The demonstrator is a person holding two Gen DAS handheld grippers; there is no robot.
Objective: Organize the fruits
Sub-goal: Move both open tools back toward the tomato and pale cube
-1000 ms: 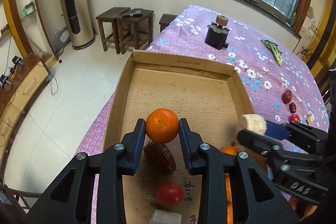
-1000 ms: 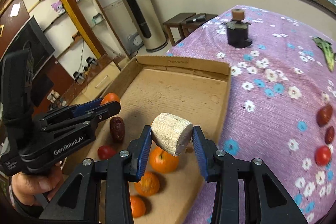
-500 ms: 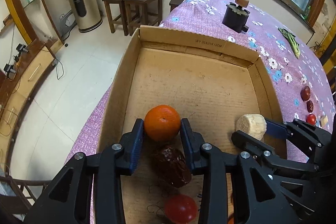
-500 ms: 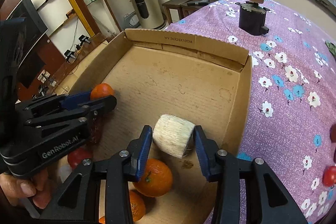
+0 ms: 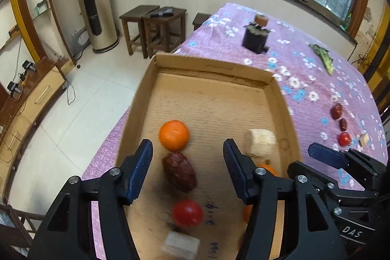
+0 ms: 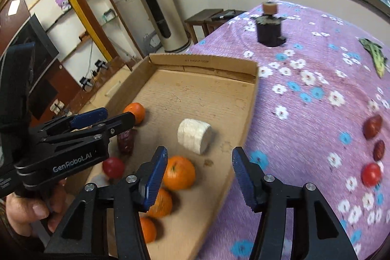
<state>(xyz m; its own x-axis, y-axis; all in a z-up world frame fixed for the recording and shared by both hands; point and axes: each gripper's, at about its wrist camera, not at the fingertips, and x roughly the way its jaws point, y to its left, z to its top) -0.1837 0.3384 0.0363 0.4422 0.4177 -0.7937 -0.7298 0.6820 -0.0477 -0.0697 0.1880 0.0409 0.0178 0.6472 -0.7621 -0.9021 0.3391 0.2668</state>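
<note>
A shallow cardboard box [image 5: 214,67] [image 6: 202,60] lies on the purple flowered cloth. An orange [image 5: 174,135] [image 6: 135,111] rests on its floor, just beyond my left gripper [image 5: 187,157], whose jaws are opening with nothing pressed between them. A dark red date [image 5: 180,171] and a red tomato [image 5: 187,213] lie below the orange. A pale cylinder [image 6: 194,135] [image 5: 260,142] lies in the box ahead of my right gripper [image 6: 198,177], whose jaws are opening too and grip nothing. Three oranges [image 6: 179,172] sit near the box's right wall.
On the cloth to the right lie two dates [image 6: 372,126] and a tomato [image 6: 371,174]. A black pot [image 6: 269,31] and a green vegetable [image 6: 375,57] sit farther back. Wooden stools [image 5: 156,28] and a tall standing unit [image 5: 93,4] stand on the floor beyond the bed.
Both grippers have opened and pulled back. The orange left the left jaws and lies on the box floor. The pale cylinder left the right jaws and lies in the box.
</note>
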